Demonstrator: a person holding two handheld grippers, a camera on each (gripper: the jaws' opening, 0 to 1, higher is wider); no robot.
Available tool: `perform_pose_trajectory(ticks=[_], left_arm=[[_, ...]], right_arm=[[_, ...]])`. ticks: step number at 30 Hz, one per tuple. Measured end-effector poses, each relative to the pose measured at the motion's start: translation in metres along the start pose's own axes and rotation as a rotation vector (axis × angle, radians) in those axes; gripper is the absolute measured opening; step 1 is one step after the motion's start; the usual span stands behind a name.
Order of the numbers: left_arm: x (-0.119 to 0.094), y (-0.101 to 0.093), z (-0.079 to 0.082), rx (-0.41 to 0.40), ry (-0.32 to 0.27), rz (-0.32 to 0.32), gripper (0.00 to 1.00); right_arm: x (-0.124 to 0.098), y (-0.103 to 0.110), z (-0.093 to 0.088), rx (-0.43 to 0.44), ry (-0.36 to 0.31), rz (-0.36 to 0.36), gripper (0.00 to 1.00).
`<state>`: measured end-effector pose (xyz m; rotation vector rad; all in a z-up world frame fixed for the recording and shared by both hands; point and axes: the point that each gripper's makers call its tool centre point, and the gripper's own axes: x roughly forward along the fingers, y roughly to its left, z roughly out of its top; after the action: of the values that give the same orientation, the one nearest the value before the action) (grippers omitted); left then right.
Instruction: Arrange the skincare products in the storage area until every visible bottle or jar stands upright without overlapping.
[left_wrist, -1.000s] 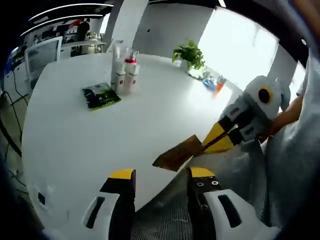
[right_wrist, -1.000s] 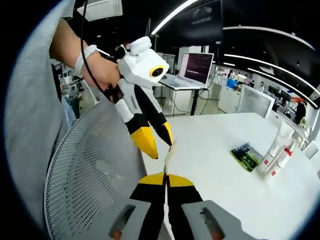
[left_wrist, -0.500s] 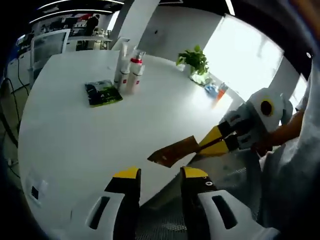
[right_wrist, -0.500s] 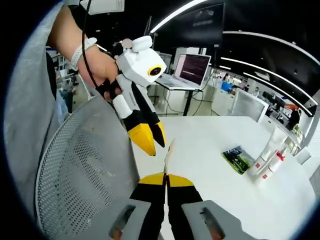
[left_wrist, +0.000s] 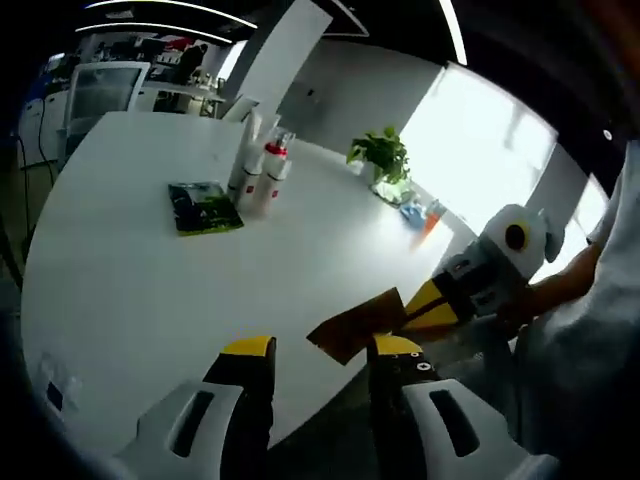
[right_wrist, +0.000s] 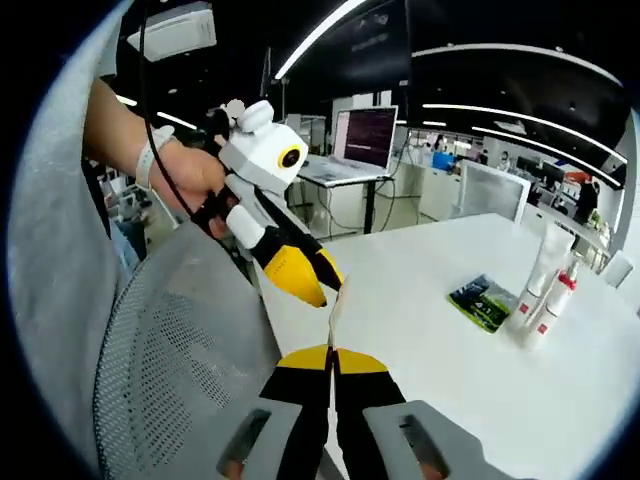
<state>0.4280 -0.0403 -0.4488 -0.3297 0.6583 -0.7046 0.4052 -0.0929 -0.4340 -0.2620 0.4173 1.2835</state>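
the right hand-held gripper (right_wrist: 331, 357) has its jaws clenched on a thin brown card (left_wrist: 358, 323), held edge-on over the near edge of the white table (left_wrist: 130, 280). the left hand-held gripper (left_wrist: 320, 350) is released, its jaws apart just beside the card. the skincare bottles (left_wrist: 258, 165) stand upright together at the far side of the table, with a green packet (left_wrist: 203, 207) lying flat just beside them. a potted plant (left_wrist: 381, 160) sits further right. a mesh chair back (right_wrist: 185, 350) is near.
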Motion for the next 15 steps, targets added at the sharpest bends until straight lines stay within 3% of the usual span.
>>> perform_pose_trajectory(ticks=[4, 7, 9, 12, 15], left_arm=[[0.004, -0.003, 0.015, 0.022, -0.071, -0.026, 0.39], [0.011, -0.023, 0.025, -0.026, -0.098, -0.131, 0.37], [0.016, -0.035, 0.028, -0.053, -0.101, -0.196, 0.30], [0.021, -0.043, 0.031, -0.117, -0.100, -0.245, 0.15], [0.020, -0.043, 0.035, -0.167, -0.111, -0.245, 0.05]], right_arm=[[-0.009, -0.010, 0.017, 0.105, -0.107, 0.002, 0.00], [-0.018, -0.018, 0.029, 0.208, -0.189, 0.027, 0.00], [-0.023, -0.019, 0.041, 0.268, -0.261, 0.063, 0.00], [-0.026, -0.026, 0.041, 0.297, -0.278, 0.056, 0.00], [-0.030, -0.035, 0.042, 0.360, -0.307, 0.037, 0.00]])
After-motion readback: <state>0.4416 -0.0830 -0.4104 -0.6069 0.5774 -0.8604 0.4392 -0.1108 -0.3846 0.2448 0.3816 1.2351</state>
